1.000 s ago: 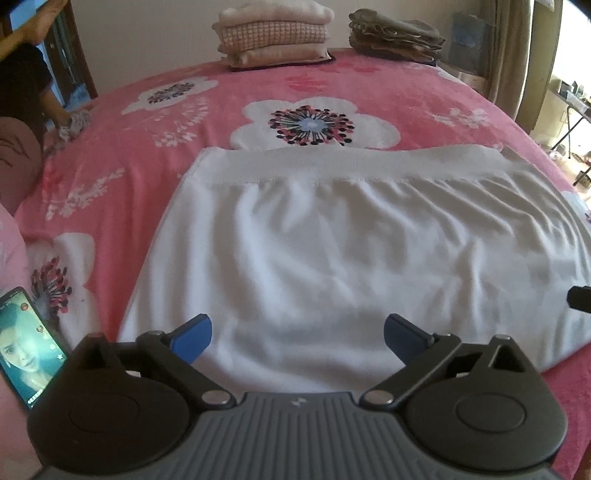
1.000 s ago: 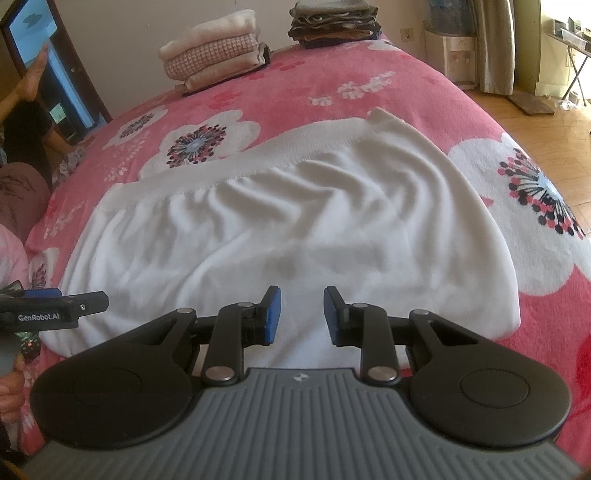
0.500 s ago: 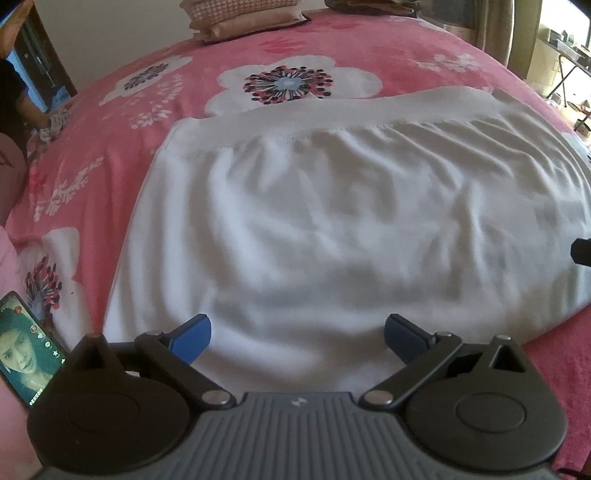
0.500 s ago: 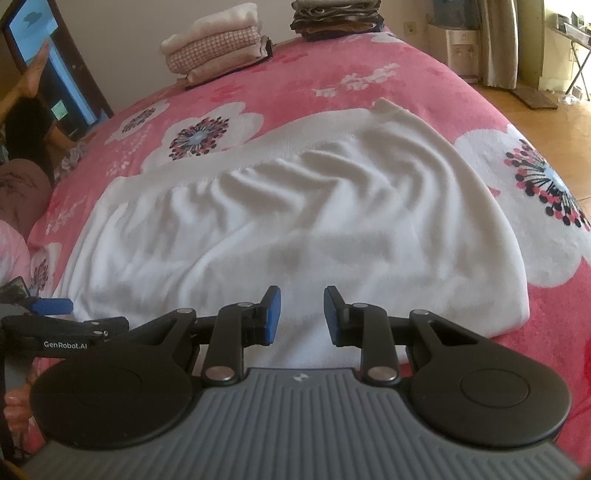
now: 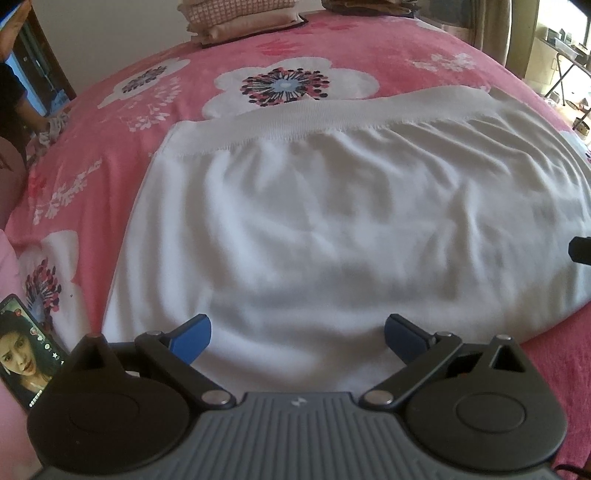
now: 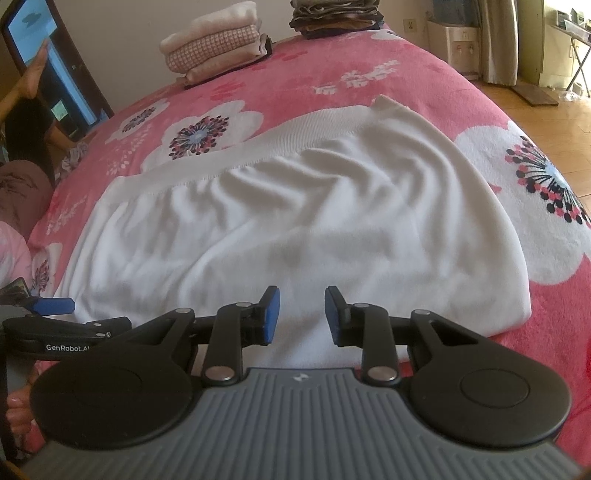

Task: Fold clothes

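Left wrist view: a white garment [image 5: 332, 229] lies spread across the centre of the frame on a pink floral bedspread [image 5: 110, 122], its ribbed band [image 5: 314, 118] running along the far edge towards the top of the picture. The cloth is rumpled with soft creases. The left tongs [image 5: 297, 338] stand at the lower centre, spread wide apart over the near hem of the garment, with nothing between the blue pads [image 5: 192, 336]. A phone [image 5: 22, 354] showing a face lies at the lower left on the bedspread, just beside the tool body. A pile of folded clothes [image 5: 240, 18] sits at the top centre, on the far side of the bed.

Right wrist view: the same garment [image 6: 295, 221] fills the middle of the frame, its right side rounded and its band [image 6: 240, 151] curving across the upper middle. The right tongs [image 6: 301, 315] stand at the lower centre, parted by a narrow gap and holding nothing, above the near hem. The left tongs [image 6: 55, 306] show at the lower left edge, beside the garment's left corner. Two stacks, light folded clothes [image 6: 218, 48] and dark folded clothes [image 6: 336, 16], rest at the top of the picture.
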`<state>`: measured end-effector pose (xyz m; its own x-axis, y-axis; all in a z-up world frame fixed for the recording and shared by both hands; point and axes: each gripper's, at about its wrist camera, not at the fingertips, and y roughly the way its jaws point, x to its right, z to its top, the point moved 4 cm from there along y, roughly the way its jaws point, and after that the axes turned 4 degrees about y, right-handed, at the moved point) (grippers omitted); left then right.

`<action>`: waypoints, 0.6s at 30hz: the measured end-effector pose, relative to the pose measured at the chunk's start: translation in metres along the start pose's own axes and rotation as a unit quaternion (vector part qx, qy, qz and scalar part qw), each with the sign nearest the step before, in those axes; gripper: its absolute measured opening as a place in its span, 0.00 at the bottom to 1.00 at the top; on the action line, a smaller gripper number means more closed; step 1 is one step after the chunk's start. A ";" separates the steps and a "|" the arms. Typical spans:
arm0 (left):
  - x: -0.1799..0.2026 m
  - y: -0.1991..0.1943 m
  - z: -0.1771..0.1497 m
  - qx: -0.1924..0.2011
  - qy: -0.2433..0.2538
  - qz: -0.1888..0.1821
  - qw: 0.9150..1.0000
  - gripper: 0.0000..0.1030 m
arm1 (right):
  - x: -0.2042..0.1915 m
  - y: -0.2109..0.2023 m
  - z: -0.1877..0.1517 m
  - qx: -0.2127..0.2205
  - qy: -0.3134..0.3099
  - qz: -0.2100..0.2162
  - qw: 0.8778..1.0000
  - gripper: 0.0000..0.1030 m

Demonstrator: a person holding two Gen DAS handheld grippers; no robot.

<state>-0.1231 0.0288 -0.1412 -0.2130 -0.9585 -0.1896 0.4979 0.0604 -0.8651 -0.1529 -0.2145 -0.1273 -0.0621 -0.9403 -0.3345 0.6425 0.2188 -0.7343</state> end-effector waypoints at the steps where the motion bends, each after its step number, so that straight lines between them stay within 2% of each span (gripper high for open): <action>1: 0.000 0.000 0.000 0.001 0.000 0.000 1.000 0.98 | 0.000 0.000 0.000 0.000 0.000 0.000 1.000 0.25; 18: 0.002 -0.006 0.003 0.016 0.006 -0.005 1.000 0.98 | 0.001 0.000 0.001 -0.002 -0.001 0.000 1.000 0.26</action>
<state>-0.1242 0.0257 -0.1353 -0.2275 -0.9557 -0.1866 0.5231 0.0416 -0.8512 -0.1524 -0.2152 -0.1272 -0.0601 -0.9412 -0.3325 0.6395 0.2195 -0.7368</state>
